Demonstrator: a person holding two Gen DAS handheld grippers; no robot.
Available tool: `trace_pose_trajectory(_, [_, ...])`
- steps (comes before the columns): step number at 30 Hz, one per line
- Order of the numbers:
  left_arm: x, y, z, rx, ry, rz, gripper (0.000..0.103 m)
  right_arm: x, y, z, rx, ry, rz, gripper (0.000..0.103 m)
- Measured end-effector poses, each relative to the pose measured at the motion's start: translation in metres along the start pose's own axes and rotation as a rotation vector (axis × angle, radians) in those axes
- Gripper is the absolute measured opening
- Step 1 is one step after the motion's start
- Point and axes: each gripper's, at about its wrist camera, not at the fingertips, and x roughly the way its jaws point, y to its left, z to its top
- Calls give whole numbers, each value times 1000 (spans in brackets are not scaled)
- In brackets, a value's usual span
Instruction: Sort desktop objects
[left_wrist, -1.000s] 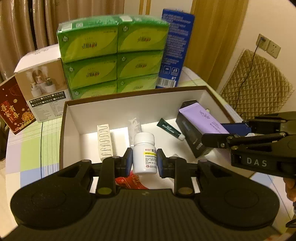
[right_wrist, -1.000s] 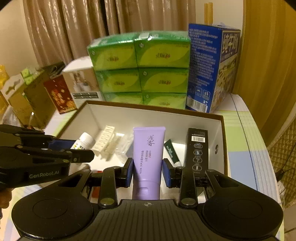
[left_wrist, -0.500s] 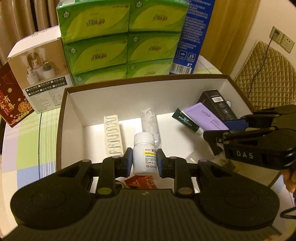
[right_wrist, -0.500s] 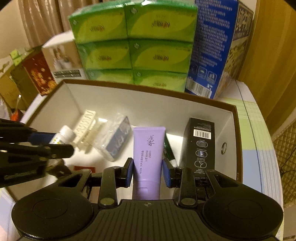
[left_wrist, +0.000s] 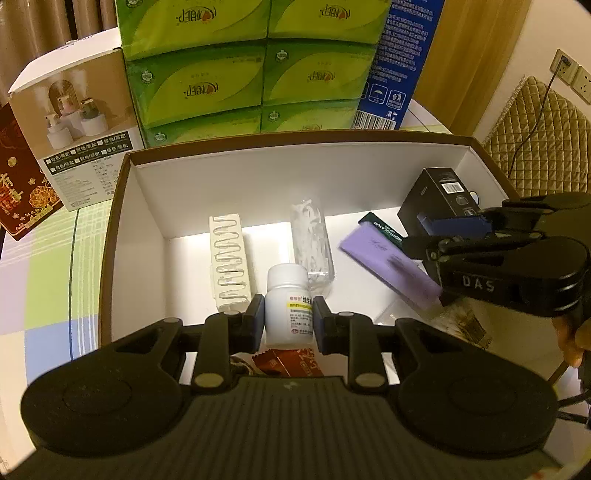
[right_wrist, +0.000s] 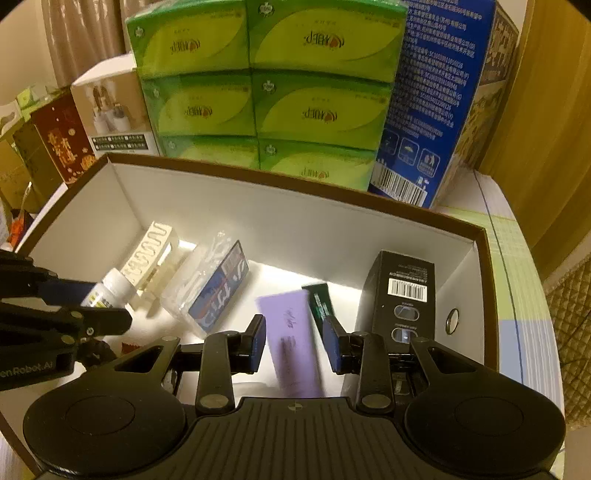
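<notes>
My left gripper (left_wrist: 289, 314) is shut on a white pill bottle (left_wrist: 288, 288) and holds it upright low inside the white cardboard box (left_wrist: 295, 138). From the right wrist view the bottle (right_wrist: 114, 284) and left gripper (right_wrist: 107, 302) show at the left of the box (right_wrist: 258, 173). The right gripper (right_wrist: 295, 339) hangs over the box's right half. A purple tube (right_wrist: 291, 314) lies between its jaws, blurred and tilted, with a narrow gap at each pad. In the left wrist view the tube (left_wrist: 384, 258) slants down below the right gripper (left_wrist: 413, 234).
Inside the box lie a white ribbed strip (left_wrist: 229, 266), a clear bag of picks (left_wrist: 310, 240), a green tube (left_wrist: 384, 229), a black carton (left_wrist: 432, 199) and a red packet (left_wrist: 291, 363). Behind it stand green tissue packs (left_wrist: 258, 66), a blue carton (left_wrist: 399, 55) and a humidifier box (left_wrist: 81, 122).
Both grippers have sunk toward the box. The purple tube, straight and sharp between the right pads before, is now blurred, tilted and lower. The bottle stays gripped.
</notes>
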Motion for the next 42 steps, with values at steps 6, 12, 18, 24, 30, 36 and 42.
trace_pose_trajectory(6, [2,-1,-1,3,3,-5,22,-8,-4,-3,21,-9,33,40])
trace_pose_trajectory(12, [6,-1,0,-2,4,11,22,-17,-4,-9,36,-24,57,49])
trace_pose_trajectory(18, [2,-3,0,4,-15,21,33,-23,-7,-15,57,-23,69,63])
trace_pose_trajectory(24, [-9,-1,-3,-4,-20,28,49,-39,-7,-21,71,-39,82,86])
trace_pose_trajectory(30, [-33,3,-13,-3,-49,55,69,-64,-6,-34,100,-54,118,98])
trace_pose_trajectory(36, [-64,4,-27,-40,-86,75,79,-88,-3,-50,118,-74,95,101])
trace_pose_trajectory(42, [-99,-3,-44,-29,-144,135,85,-116,-4,-63,156,-108,94,101])
